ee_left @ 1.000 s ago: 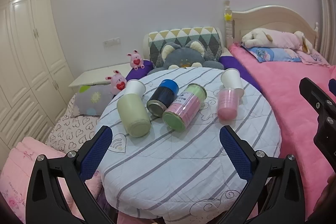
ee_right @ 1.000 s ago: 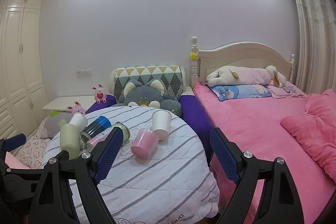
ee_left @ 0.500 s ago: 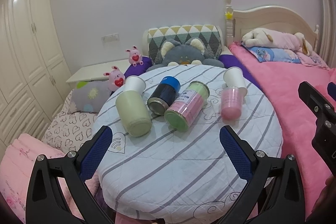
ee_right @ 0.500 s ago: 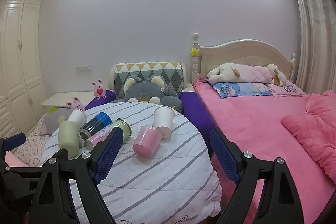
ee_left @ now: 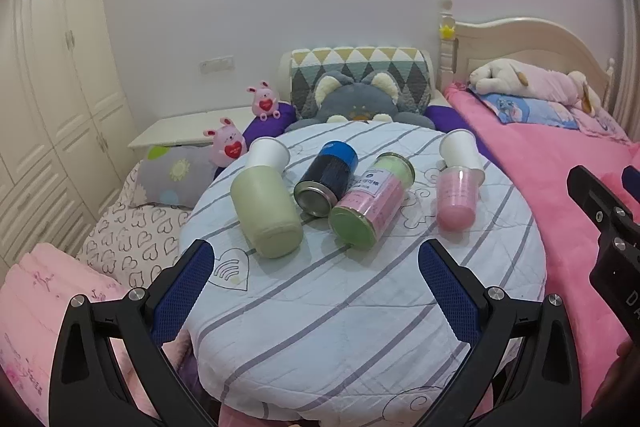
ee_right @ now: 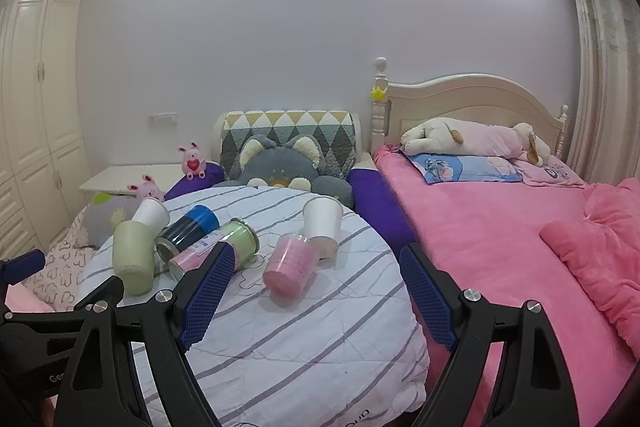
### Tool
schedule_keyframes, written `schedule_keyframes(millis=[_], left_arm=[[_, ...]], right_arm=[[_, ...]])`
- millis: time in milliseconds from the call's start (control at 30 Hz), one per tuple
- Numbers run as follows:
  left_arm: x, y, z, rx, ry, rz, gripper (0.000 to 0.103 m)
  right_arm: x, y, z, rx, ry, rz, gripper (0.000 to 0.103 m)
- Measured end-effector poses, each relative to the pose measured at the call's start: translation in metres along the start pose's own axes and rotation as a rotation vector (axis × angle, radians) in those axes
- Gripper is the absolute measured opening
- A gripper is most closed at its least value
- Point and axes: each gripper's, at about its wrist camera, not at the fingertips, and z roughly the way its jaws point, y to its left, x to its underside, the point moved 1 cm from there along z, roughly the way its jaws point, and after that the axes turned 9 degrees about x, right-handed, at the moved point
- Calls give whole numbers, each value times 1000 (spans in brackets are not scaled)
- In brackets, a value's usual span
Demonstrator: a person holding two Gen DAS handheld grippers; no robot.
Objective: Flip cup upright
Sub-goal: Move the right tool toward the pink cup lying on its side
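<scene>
Round desk (ee_left: 360, 307) under striped quilted cover. Left to right: pale green tumbler (ee_left: 266, 211) on side, white paper cup (ee_left: 267, 153) behind it; blue-capped dark can (ee_left: 326, 179) and pink-labelled green-lidded can (ee_left: 370, 203) lying; translucent pink plastic cup (ee_left: 458, 201) on side, touching second white paper cup (ee_left: 460, 149).

Left gripper (ee_left: 316, 291) fingers wide, empty, well short of cups. Right gripper (ee_right: 316, 295) fingers wide, empty.

Risk: soft cover, lying items may roll when nudged; pink cup could knock its white neighbour over.
</scene>
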Motion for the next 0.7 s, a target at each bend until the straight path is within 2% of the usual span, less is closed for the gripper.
schedule_keyframes(millis=[700], left_arm=[[1,25,29,22,39,-45,103]], right_arm=[[3,23,21,-7,54,-35,86]])
